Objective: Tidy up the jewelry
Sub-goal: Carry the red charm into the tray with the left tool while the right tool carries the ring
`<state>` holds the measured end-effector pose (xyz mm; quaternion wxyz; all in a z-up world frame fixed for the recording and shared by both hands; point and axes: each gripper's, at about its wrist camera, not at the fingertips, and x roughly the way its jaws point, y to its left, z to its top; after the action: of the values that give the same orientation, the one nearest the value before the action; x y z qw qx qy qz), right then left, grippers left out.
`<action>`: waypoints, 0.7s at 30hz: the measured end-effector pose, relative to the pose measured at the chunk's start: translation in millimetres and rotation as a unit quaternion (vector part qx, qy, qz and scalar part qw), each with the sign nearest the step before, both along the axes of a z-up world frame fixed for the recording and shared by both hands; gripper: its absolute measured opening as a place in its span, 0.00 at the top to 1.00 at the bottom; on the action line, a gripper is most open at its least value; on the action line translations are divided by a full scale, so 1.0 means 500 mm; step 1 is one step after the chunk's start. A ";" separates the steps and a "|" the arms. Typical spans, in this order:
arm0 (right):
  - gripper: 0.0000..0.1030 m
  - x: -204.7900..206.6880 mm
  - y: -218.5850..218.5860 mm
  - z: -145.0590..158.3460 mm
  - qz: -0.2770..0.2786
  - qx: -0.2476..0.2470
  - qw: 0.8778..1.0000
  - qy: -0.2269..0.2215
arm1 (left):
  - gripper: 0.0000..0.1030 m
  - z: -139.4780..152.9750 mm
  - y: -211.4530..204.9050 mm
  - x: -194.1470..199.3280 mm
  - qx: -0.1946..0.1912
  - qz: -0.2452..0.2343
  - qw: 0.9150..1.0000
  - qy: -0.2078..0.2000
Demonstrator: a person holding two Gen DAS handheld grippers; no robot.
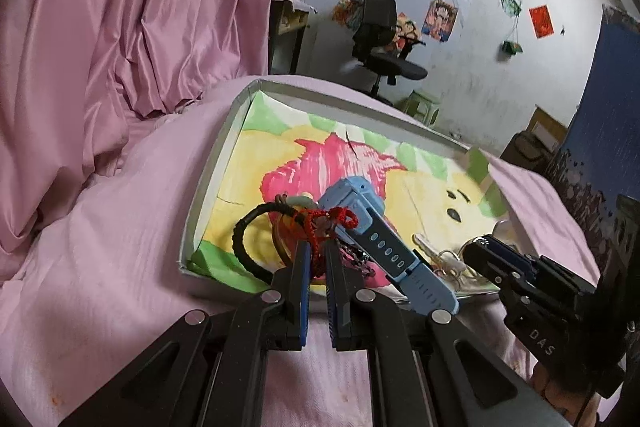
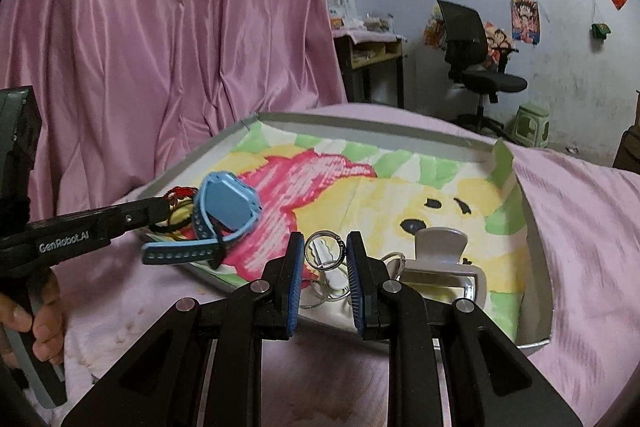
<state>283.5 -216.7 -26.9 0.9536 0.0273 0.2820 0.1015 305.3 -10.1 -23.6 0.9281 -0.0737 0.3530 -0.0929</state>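
A shallow grey box (image 1: 208, 179) (image 2: 360, 121) lined with a colourful drawing lies on a pink bed. My left gripper (image 1: 317, 247) is shut on a red cord bracelet (image 1: 320, 223) at the box's near left corner, beside a blue watch (image 1: 372, 231) (image 2: 226, 207), a black cord (image 1: 244, 243) and an amber bangle. My right gripper (image 2: 323, 251) holds a silver ring (image 2: 323, 250) between its fingers above more silver rings (image 2: 328, 287). A grey hair claw clip (image 2: 444, 263) lies just to its right.
Pink curtains (image 1: 120, 7) hang behind the bed on the left. A black office chair (image 2: 476, 67), a desk (image 2: 372, 55) and a green stool (image 2: 530, 123) stand by the postered wall. Pink bedding (image 2: 592, 227) surrounds the box.
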 end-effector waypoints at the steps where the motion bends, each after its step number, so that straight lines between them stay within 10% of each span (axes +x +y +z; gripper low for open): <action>1: 0.82 0.007 0.002 -0.004 -0.001 -0.003 1.000 0.008 | 0.93 0.001 -0.003 0.001 0.005 -0.001 1.000 0.001; 21: 0.81 0.028 0.001 -0.030 -0.006 -0.011 0.998 0.056 | 0.91 0.002 -0.007 0.006 0.009 -0.019 1.000 0.012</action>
<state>297.4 -215.9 -41.9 0.9371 0.0244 0.3363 0.0907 308.2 -13.3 -22.6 0.9223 -0.0601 0.3666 -0.1068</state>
